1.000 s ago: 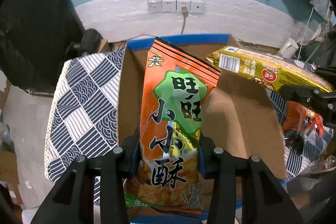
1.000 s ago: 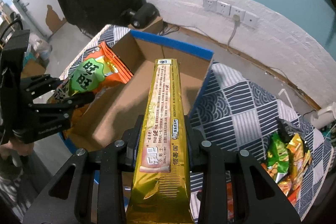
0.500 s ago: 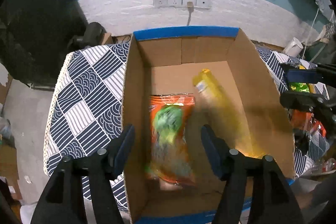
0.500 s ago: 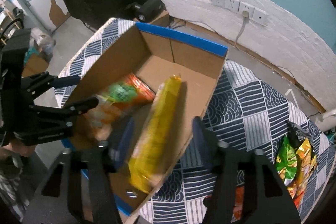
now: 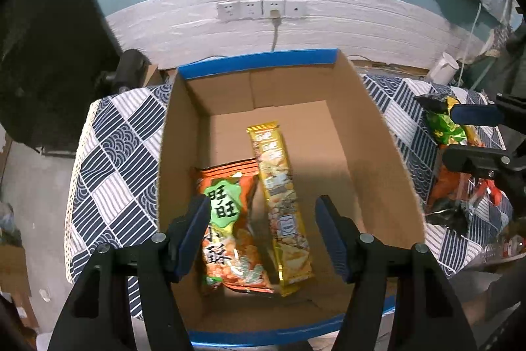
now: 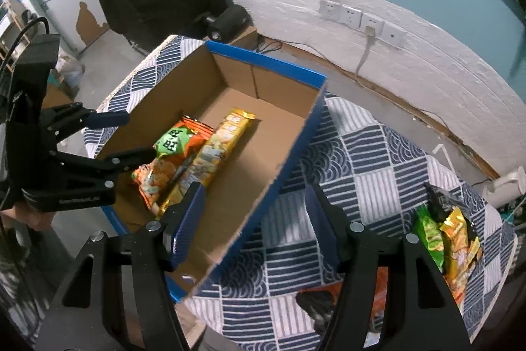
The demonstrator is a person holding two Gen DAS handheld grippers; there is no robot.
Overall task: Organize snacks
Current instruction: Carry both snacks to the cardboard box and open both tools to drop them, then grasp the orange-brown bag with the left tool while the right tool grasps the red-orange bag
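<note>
Left wrist view looks down into an open cardboard box (image 5: 378, 134) with blue-taped edges, standing on a tabletop (image 5: 111, 147) covered in a navy-and-white patterned cloth. The left claw (image 5: 263, 236) hangs above the box's near end, spread wide and gripping nothing. Below it, on the box floor, lie an orange snack bag (image 5: 230, 219) with a green label and a long gold snack packet (image 5: 279, 196), side by side and touching, the gold one to the right. In the right wrist view the right claw (image 6: 253, 219) is likewise released and empty, poised over the box's right wall. More snack bags (image 6: 450, 239), green, yellow and orange, lie in a loose heap on the cloth well right of the box.
</note>
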